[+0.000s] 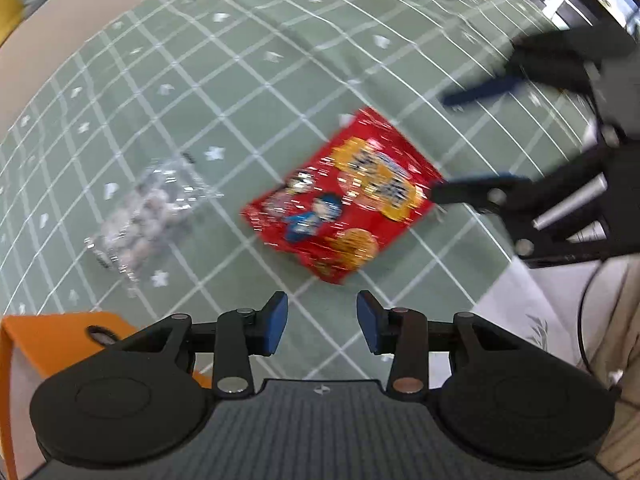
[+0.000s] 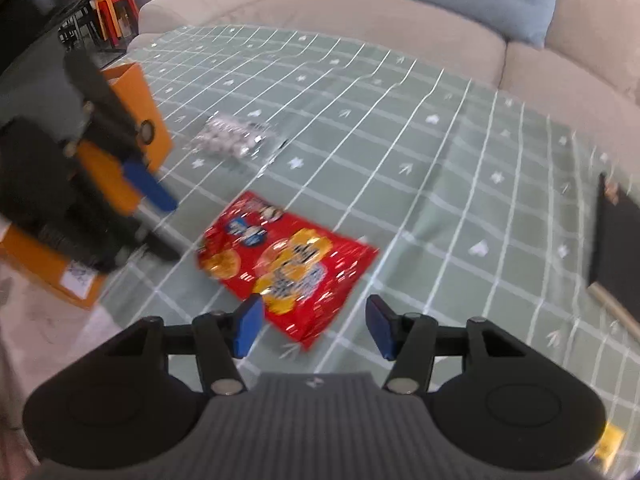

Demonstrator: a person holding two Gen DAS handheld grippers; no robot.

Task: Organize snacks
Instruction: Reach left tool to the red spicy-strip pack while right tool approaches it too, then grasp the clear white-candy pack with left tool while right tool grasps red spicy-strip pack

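Snacks lie on the green checked counter (image 2: 440, 128): a red bag (image 2: 288, 264) flat in the middle, a clear packet (image 2: 234, 138) beside the orange box (image 2: 136, 92). Left claw (image 1: 322, 322) and right claw (image 2: 314, 326) both gape, holding nothing.

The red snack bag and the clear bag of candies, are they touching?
Apart. The left wrist view shows green tablecloth between the red snack bag and the clear bag.
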